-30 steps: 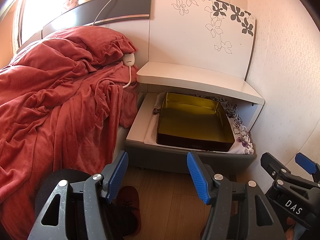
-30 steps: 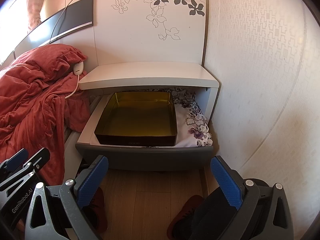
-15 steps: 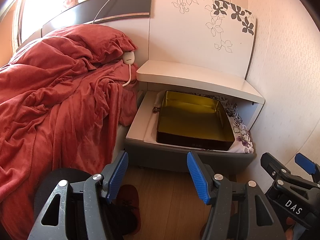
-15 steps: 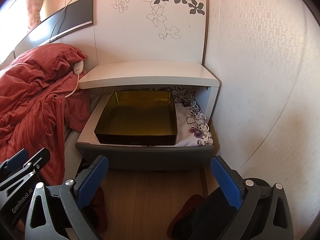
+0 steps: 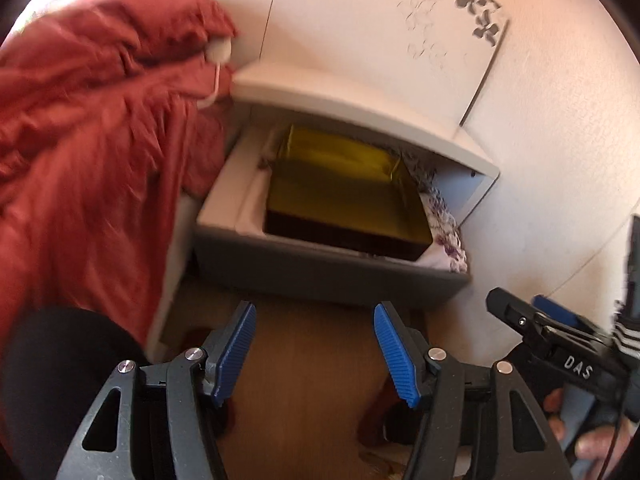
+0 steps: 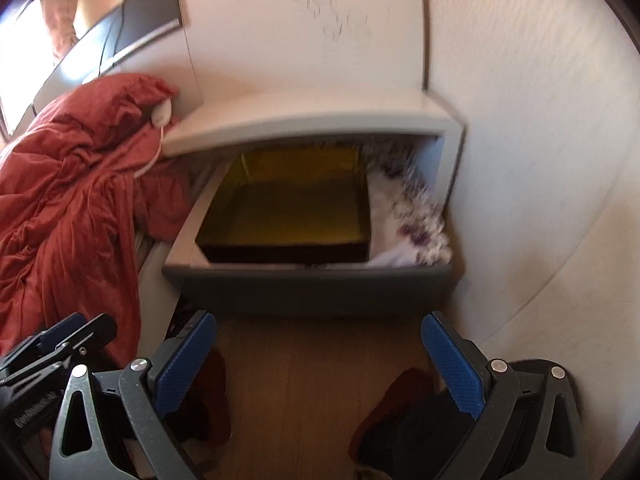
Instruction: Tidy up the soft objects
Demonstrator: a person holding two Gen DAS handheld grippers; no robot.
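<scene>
Both grippers are up in front of the bedside unit, and neither has anything in it. The left gripper (image 5: 314, 350) has its jaws spread wide, nothing but bare wooden floor (image 5: 304, 380) between the blue pads. Same story for the right gripper (image 6: 320, 364): jaws released, gaping even wider, empty.

Straight ahead of both sets of jaws, the grey drawer (image 6: 308, 288) stands pulled out under the white shelf top (image 6: 312, 116). Inside sits a yellow-lined box (image 6: 288, 212), open side up and empty, which I'd say is there to receive whatever gets tidied. Squeezed beside it, toward the wall, is a white cloth with purple flowers (image 6: 408, 220), bunched up in the drawer and riding over the front edge. That looks like one of the soft things to sort.

Off to the left of the jaws, the big red blanket (image 5: 88, 140) is heaped on the bed and spills over its side toward the floor, a white corded switch (image 5: 219, 51) lying on it near the pillow end.

Both views are smeared, so the grippers are on the move. My guess is that they're only approaching, and no grasp has started.
</scene>
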